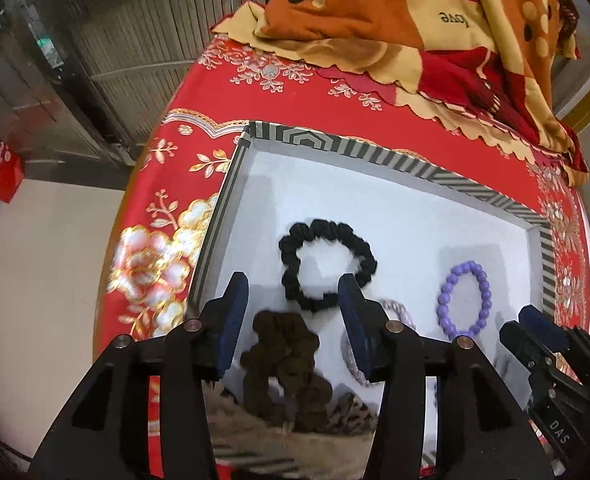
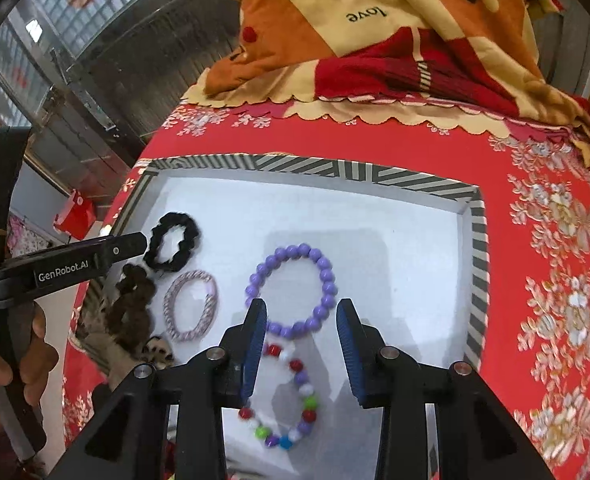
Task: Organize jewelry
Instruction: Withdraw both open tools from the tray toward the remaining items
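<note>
Jewelry is being laid out in the striped-edged tray (image 2: 479,240), both the left gripper (image 1: 293,324) and right gripper (image 2: 301,344) hanging open and empty; next, seemingly, another piece is being chosen near the purple bead bracelet (image 2: 293,290).

Support is a bed under a red floral bedspread (image 2: 435,152). Directly on it: shallow white tray with a black-and-white striped rim (image 2: 319,168), sitting under and ahead of both sets of fingers, and a rumpled orange/cream/red blanket (image 2: 375,32) heaped at the far end, well beyond the fingertips, its scalloped edge lying on the spread just behind the tray's far rim.
</note>
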A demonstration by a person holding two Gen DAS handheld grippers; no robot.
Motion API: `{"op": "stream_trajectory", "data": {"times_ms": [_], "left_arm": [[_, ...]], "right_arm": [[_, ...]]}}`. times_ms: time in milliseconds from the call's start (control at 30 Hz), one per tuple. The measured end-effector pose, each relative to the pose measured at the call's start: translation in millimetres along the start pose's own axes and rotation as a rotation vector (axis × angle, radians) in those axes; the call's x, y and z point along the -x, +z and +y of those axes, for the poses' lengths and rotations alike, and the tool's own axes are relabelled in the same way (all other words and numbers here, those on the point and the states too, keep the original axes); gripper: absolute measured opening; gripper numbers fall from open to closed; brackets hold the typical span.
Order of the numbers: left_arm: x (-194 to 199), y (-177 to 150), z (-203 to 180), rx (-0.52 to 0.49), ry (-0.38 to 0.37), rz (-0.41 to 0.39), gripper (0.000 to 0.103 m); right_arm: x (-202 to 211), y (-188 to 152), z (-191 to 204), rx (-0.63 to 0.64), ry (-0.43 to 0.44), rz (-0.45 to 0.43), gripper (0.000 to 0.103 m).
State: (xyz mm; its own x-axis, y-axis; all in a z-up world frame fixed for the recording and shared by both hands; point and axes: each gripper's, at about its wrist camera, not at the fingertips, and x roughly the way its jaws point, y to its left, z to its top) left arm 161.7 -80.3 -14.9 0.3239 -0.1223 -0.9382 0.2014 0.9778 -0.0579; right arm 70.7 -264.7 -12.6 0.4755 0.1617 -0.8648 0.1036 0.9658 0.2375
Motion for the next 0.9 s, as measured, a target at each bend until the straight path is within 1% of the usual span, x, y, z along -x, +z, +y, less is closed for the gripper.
{"op": "stream_trajectory", "data": {"times_ms": [200, 333, 433, 533, 700, 900], "left_arm": [[26, -21, -5, -0.009, -0.003, -0.029, 0.046], [44, -38, -6, -0.012, -0.018, -0.047, 0.046], [55, -52, -7, -0.014, -0.027, -0.054, 0.046], [62, -68, -8, -0.022, -0.03, -0.046, 0.046], [73, -93, -8, -0.014, -0.034, -0.038, 0.046], [86, -125, -10, -0.016, -0.021, -0.039, 0.046]], "right_arm": [[20, -17, 5, -0.021, -0.028, -0.019, 0.035], [33, -30, 10, -0.004, -0.075, -0.033, 0.036], [42, -41, 10, -0.003, -0.083, -0.033, 0.037], [49, -51, 9, 0.001, -0.105, -0.03, 0.038], [63, -72, 6, -0.004, -0.11, -0.038, 0.039], [79, -98, 4, 0.007, -0.125, -0.03, 0.039]]}}
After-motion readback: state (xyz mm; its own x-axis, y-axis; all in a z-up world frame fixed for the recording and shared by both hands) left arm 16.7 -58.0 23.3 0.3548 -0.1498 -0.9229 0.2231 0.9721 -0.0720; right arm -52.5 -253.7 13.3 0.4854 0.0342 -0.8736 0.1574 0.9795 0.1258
